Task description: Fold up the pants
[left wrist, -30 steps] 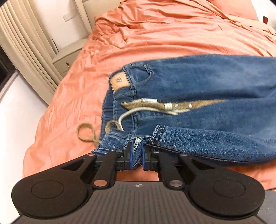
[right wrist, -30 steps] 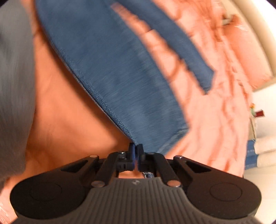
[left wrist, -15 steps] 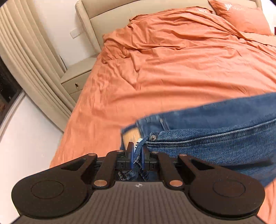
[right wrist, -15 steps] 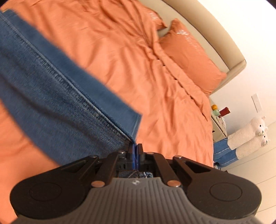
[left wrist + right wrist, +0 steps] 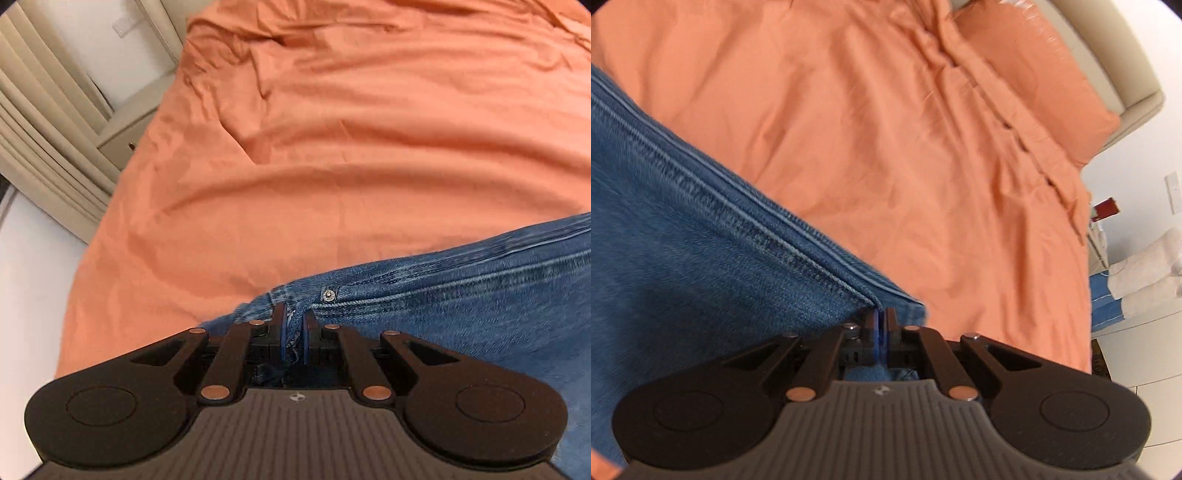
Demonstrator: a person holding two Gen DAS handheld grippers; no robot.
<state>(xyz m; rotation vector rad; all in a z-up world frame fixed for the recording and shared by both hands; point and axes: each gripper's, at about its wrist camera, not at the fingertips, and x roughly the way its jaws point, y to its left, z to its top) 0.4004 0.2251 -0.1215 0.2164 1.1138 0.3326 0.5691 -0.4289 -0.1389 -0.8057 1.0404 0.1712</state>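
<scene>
Blue denim pants (image 5: pixel 461 295) stretch from the left gripper off to the right over the orange bed. My left gripper (image 5: pixel 294 317) is shut on the denim at the waistband end, just below a metal rivet (image 5: pixel 328 294). In the right wrist view the pants (image 5: pixel 683 240) fill the left side, a stitched seam running down to the jaws. My right gripper (image 5: pixel 881 317) is shut on the hem corner of the leg. Denim bunches behind both sets of fingers. Most of the garment between the two grips is out of view.
An orange bedsheet (image 5: pixel 351 140) with creases covers the bed ahead. Beige curtains (image 5: pixel 48 140) and a nightstand (image 5: pixel 125 136) stand at the left. An orange pillow (image 5: pixel 1045 85) and headboard (image 5: pixel 1123 74) lie at the right, with a bedside stand (image 5: pixel 1099 236) and white floor beyond.
Both grippers carried the pants across the bed, still holding them. The waistband, label and drawstring seen earlier have dropped out of the left view; the right view has rolled and now faces the pillow.
</scene>
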